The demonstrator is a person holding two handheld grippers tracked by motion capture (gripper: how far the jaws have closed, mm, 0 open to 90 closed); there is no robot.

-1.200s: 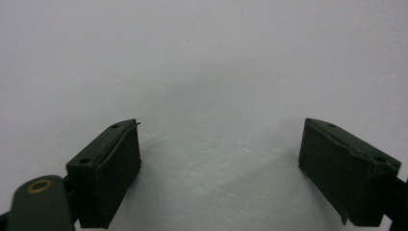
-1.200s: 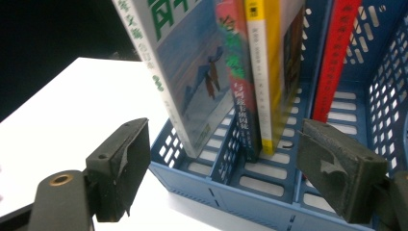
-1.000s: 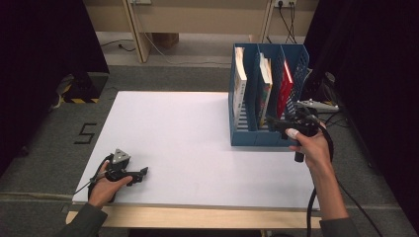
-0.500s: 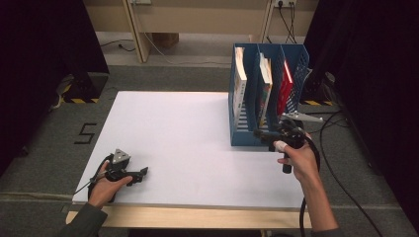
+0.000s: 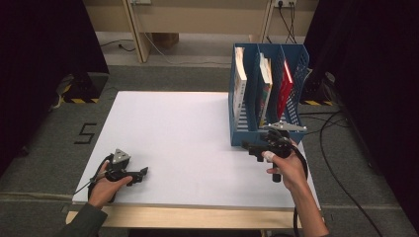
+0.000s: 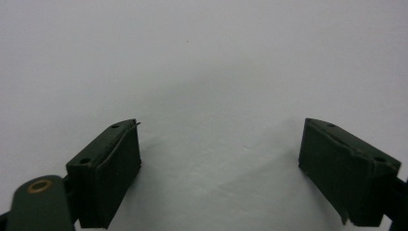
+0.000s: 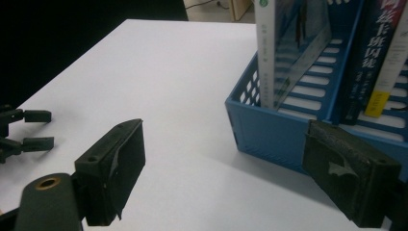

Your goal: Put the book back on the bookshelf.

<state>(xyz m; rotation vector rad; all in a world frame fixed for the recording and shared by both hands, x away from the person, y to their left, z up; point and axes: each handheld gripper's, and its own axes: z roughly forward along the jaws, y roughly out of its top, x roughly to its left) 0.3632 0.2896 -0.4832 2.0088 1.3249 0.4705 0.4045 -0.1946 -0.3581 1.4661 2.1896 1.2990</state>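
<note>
White tabletop (image 5: 188, 133): blue file rack (image 5: 247, 131) at right edge; right gripper (image 5: 253, 147) gaping beside it, seemingly positioned for reaching books (image 5: 265, 86); left gripper (image 5: 141, 173) parked agape, near-left corner.

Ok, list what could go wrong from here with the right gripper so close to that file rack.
1. The right gripper hangs open just in front of the blue file rack; pushing forward could knock the rack's low front wall and slide it.
2. The books stand upright and loose in their slots; the white-spined book in the nearest compartment could tip if the rack is jolted.
3. The cable looping by the right hand could snag the rack's corner.
</note>
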